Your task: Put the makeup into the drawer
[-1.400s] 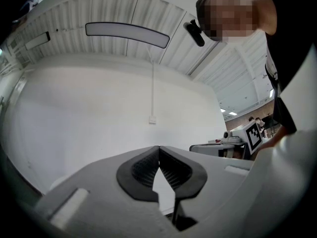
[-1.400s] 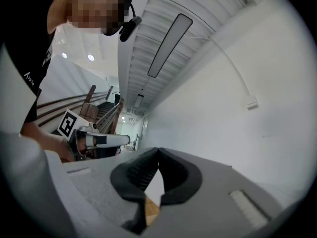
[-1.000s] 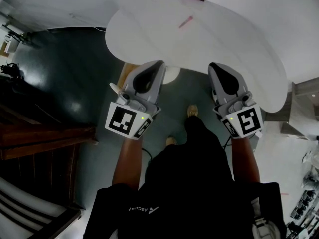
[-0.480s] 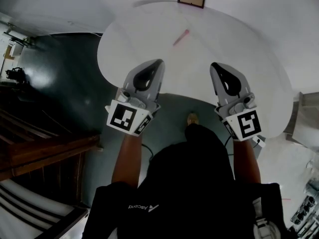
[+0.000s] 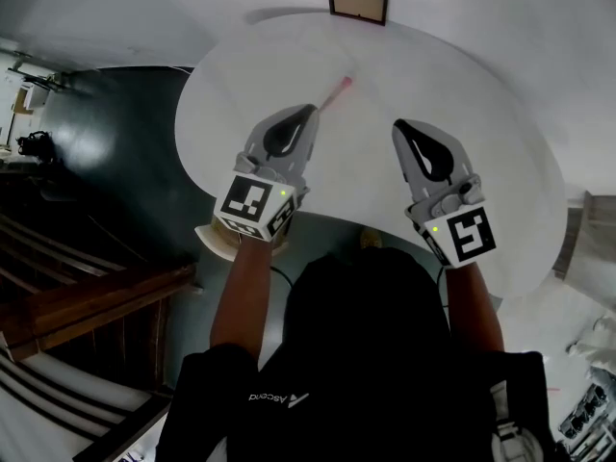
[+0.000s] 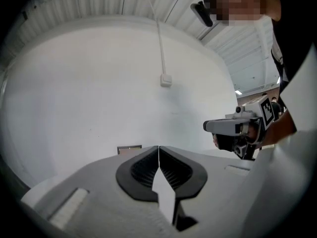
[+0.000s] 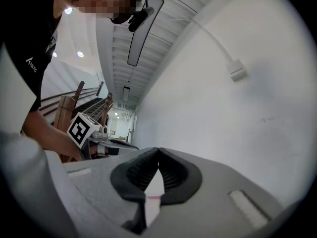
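Note:
A thin pink makeup stick [image 5: 334,94] lies on the round white table [image 5: 462,75], in the far middle in the head view. A small brown-framed drawer box [image 5: 358,3] stands at the table's far edge and shows again in the left gripper view [image 6: 129,149]. My left gripper [image 5: 310,110] [image 6: 158,148] hovers over the table with its tip just short of the stick's near end. Its jaws meet at the tips and are just starting to part, with nothing between them. My right gripper [image 5: 397,125] [image 7: 158,150] is level beside it to the right, shut and empty.
A white wall with a cable and small box [image 6: 166,80] rises behind the table. Dark floor and wooden stairs [image 5: 87,287] lie to the left. The person's body and dark shirt [image 5: 356,373] fill the near side, against the table's edge.
Both grippers have moved forward from over the floor to over the table. The left one has come up close to the pink stick. Both sets of jaws still look shut.

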`<state>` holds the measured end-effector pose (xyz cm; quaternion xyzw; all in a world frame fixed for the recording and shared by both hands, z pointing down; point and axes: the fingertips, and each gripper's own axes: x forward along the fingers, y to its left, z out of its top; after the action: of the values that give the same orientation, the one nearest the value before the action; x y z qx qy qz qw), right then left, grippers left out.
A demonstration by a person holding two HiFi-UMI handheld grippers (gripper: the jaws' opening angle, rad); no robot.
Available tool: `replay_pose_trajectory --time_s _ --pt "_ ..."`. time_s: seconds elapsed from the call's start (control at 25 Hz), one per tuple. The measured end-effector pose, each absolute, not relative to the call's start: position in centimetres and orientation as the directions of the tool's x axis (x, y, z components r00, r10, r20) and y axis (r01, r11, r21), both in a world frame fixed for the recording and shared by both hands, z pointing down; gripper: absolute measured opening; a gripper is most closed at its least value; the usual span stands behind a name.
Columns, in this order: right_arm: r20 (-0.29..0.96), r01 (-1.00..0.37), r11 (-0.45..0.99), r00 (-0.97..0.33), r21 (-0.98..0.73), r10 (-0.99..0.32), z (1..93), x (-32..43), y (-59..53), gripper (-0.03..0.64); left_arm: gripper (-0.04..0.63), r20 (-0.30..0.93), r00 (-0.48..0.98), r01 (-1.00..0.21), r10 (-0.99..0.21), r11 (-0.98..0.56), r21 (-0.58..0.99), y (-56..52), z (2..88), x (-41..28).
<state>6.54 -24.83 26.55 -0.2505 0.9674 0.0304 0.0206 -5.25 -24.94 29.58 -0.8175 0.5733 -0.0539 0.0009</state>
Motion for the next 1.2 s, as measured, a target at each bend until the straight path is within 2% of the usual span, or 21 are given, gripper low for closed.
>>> replay_pose_trajectory --time_s 0.28,0.32,0.4,0.76,1.2 --pt "-0.034 -0.511 0.859 -0.859 0.019 -0.510 28.2 5.9 -27.6 0.003 0.015 0.250 0.365 -0.920 -0.897 -0.388 -0.048 -30.2 34.5 -5.6" --pt "-0.032 -0.515 0.857 -0.857 0.019 -0.514 28.3 5.7 -27.8 0.003 0.020 0.268 0.366 -0.919 -0.891 -0.392 -0.045 -30.7 35.1 -5.7" --pt "-0.026 -0.523 0.852 -0.852 0.018 -0.522 28.5 5.6 -28.0 0.003 0.072 0.314 0.366 -0.918 -0.876 -0.395 -0.032 -31.5 36.2 -5.9" --pt "0.001 -0.558 0.830 -0.830 -0.027 -0.558 30.7 6.0 -30.2 0.003 0.109 0.512 0.357 -0.904 -0.781 -0.427 -0.021 -36.4 42.8 -6.1" --pt "0.031 -0.573 0.816 -0.819 -0.075 -0.573 33.2 7.1 -31.8 0.003 0.120 0.700 0.296 -0.909 -0.651 -0.416 -0.002 -39.2 50.2 -6.9"
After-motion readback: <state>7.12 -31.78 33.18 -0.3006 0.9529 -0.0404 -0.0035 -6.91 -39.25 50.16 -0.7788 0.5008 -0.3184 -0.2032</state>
